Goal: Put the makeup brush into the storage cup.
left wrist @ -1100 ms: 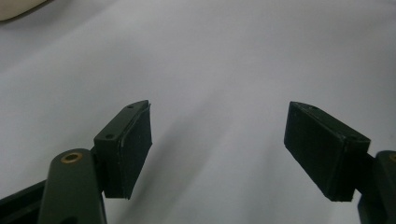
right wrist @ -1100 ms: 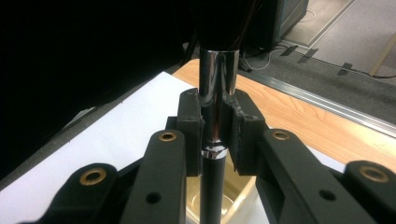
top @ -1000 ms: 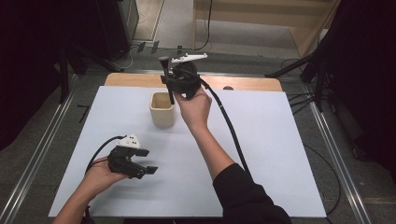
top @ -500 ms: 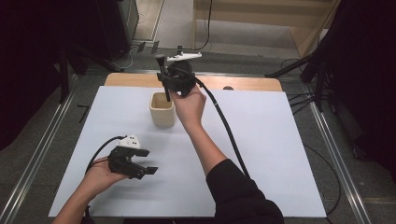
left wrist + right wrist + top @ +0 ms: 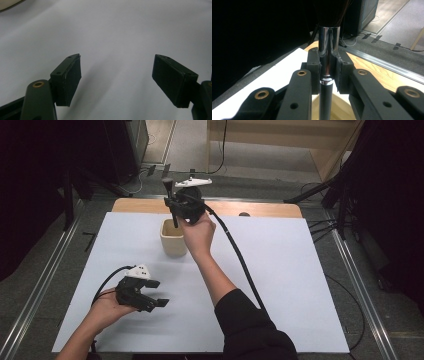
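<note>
My right gripper (image 5: 174,206) is shut on a makeup brush (image 5: 171,200), which it holds upright with the dark bristles on top. Its thin black handle points down into the mouth of a beige cup (image 5: 173,240) at the back of the white table. In the right gripper view the jaws clamp the brush's chrome ferrule (image 5: 328,47), and the cup's rim (image 5: 342,110) lies below. My left gripper (image 5: 158,293) rests in the hand near the table's front left, open with nothing between its fingers. In its own view the left gripper (image 5: 117,80) faces bare white tabletop.
The white table top (image 5: 300,285) has a wooden strip (image 5: 260,209) along its far edge. A thick black cable (image 5: 240,260) trails from the right gripper across the table. Metal rails (image 5: 30,300) flank both sides, and dark stands stand beyond the table.
The right gripper has shifted slightly to the left with the brush, staying above the cup. The left gripper has not moved.
</note>
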